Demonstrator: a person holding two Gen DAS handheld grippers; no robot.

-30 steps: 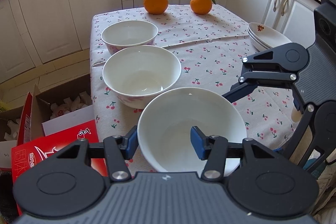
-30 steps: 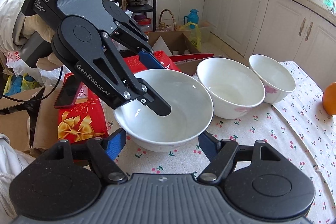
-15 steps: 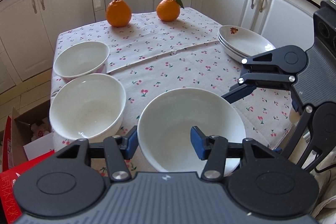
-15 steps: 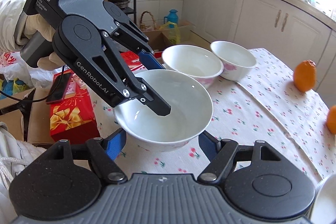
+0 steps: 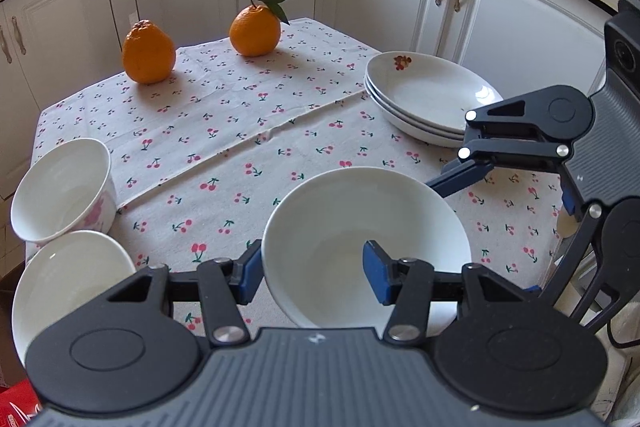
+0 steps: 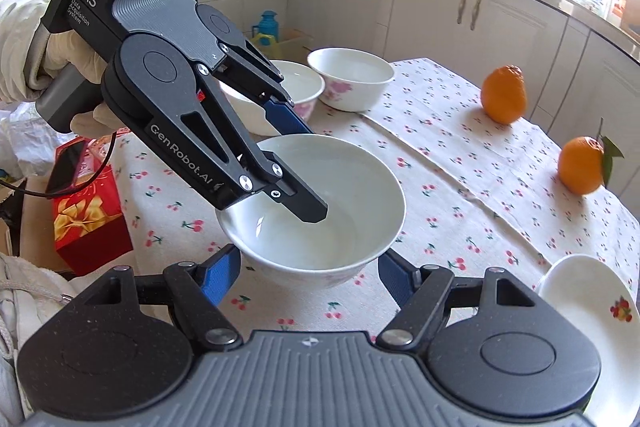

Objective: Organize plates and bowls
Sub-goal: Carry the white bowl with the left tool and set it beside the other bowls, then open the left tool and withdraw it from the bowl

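Note:
My left gripper (image 5: 312, 273) is shut on the rim of a plain white bowl (image 5: 366, 247), one finger inside and one outside, and holds it above the cherry-print tablecloth (image 5: 240, 147). The right wrist view shows the same bowl (image 6: 320, 219) lifted, with the left gripper's finger in it. My right gripper (image 6: 310, 277) is open, its blue pads either side of the bowl's base and apart from it. Two more white bowls (image 5: 60, 191) (image 5: 68, 287) sit at the table's left edge. A stack of three shallow plates (image 5: 428, 99) sits at the right.
Two oranges (image 5: 148, 53) (image 5: 255, 31) stand at the far side of the table. White cabinets surround the table. A red gift box (image 6: 86, 223) lies on the floor beside the table. The plate stack's rim (image 6: 592, 307) shows at the right wrist view's lower right.
Both grippers have carried the bowl rightward across the table, away from the other two bowls and toward the plate stack. The grip on the bowl is unchanged.

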